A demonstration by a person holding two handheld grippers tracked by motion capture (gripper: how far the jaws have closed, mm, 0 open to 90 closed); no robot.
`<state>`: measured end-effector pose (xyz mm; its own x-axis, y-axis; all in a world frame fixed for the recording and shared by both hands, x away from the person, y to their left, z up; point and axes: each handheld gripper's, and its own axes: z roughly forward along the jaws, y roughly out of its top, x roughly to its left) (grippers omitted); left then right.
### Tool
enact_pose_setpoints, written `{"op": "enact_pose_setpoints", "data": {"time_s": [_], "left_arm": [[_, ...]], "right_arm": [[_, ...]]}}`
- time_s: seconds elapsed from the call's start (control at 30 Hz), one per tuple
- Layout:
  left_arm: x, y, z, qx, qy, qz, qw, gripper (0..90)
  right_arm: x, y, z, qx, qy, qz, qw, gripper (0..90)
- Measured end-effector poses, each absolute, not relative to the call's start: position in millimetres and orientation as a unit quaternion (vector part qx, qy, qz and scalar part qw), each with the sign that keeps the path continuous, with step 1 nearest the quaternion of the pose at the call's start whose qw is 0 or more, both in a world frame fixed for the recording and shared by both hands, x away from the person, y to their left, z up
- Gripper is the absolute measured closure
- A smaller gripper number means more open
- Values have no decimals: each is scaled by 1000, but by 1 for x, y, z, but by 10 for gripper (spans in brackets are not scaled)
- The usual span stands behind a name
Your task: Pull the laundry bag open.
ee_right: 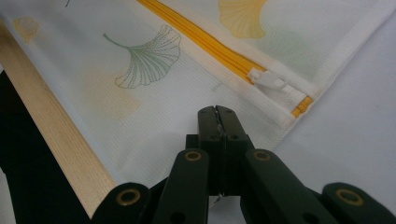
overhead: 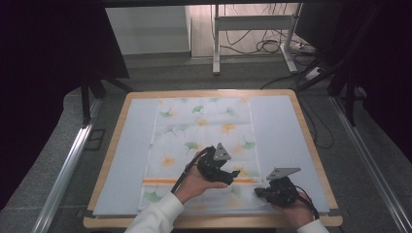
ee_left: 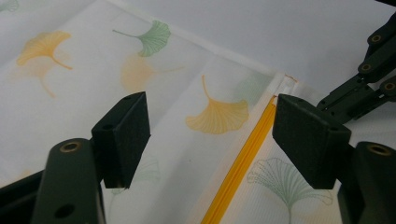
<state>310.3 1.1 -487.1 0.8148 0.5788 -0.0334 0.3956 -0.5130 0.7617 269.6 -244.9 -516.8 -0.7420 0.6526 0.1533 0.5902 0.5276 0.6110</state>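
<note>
A white mesh bag (overhead: 204,126) printed with ginkgo leaves lies flat on a pale mat (overhead: 277,126). An orange zipper (overhead: 194,181) crosses its near end, and its white pull (ee_right: 271,80) sits at the right end. My left gripper (overhead: 233,177) hovers open over that end of the zipper (ee_left: 243,158); its jaws (ee_left: 217,130) stand wide with nothing between them. My right gripper (overhead: 258,191) is at the bag's near right corner. Its jaws (ee_right: 217,112) are pressed together on the fabric edge, just short of the pull.
The mat lies on a wooden table (overhead: 311,145) whose near edge (ee_right: 51,130) runs close beside the bag. Beyond the table are a grey floor, metal rails (overhead: 68,165), desk legs and cables (overhead: 272,46).
</note>
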Motion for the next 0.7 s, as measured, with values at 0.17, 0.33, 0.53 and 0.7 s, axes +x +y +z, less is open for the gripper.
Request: {"op": "enact_pose_setpoints", "data": {"time_s": [0.17, 0.33, 0.53, 0.7], "left_arm": [[313, -8, -489, 866, 277, 102, 404, 281], [314, -14, -490, 868, 271, 95, 404, 303], [312, -28, -494, 873, 256, 89, 404, 325], [312, -37, -497, 878, 249, 86, 399, 330]], "right_arm": [[270, -245, -517, 357, 873, 330, 43, 892], [271, -245, -517, 357, 873, 331, 40, 893], [270, -245, -516, 357, 873, 329, 44, 892], [269, -245, -516, 358, 873, 328, 46, 892]]}}
